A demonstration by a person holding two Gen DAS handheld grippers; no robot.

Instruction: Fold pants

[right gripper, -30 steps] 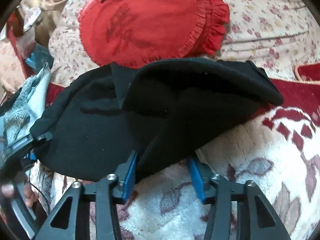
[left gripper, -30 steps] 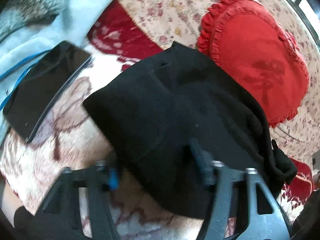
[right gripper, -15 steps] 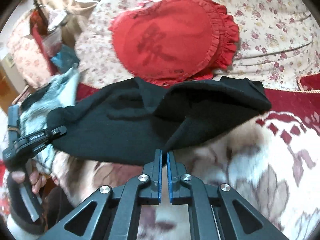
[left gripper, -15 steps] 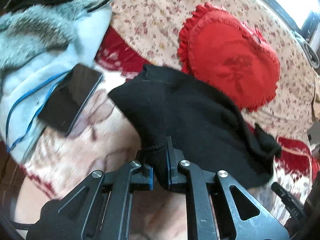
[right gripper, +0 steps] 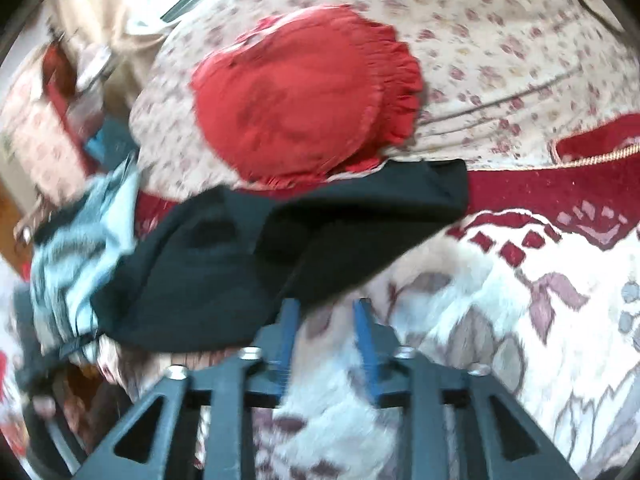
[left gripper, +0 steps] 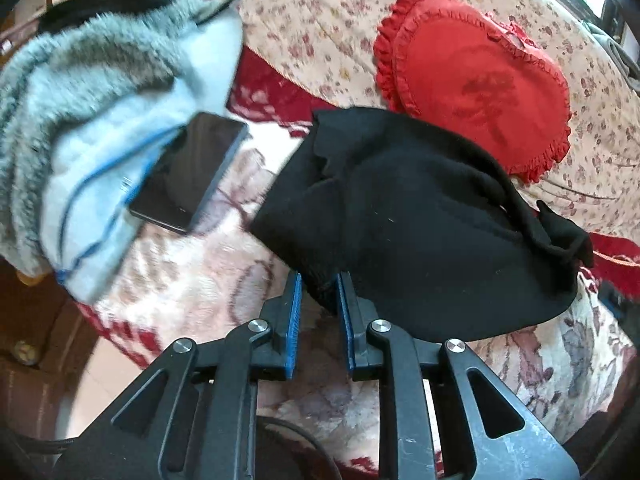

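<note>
My left tongs (left gripper: 318,300) sit part open with a corner of the black knit pants (left gripper: 420,220) between the pads — the bundle runs away to the right across the patterned bed blanket (left gripper: 192,280). Right tongs (right gripper: 326,320) gape empty just beside its near edge.

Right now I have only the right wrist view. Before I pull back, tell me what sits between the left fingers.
Observer: The left gripper is parted, and a fold of the black pants sits between its fingers.
Operator: Report anything lying beside the pants on that side.
Observer: A dark phone lies partly on the pale blue garment, just apart from the pants' edge.
</note>
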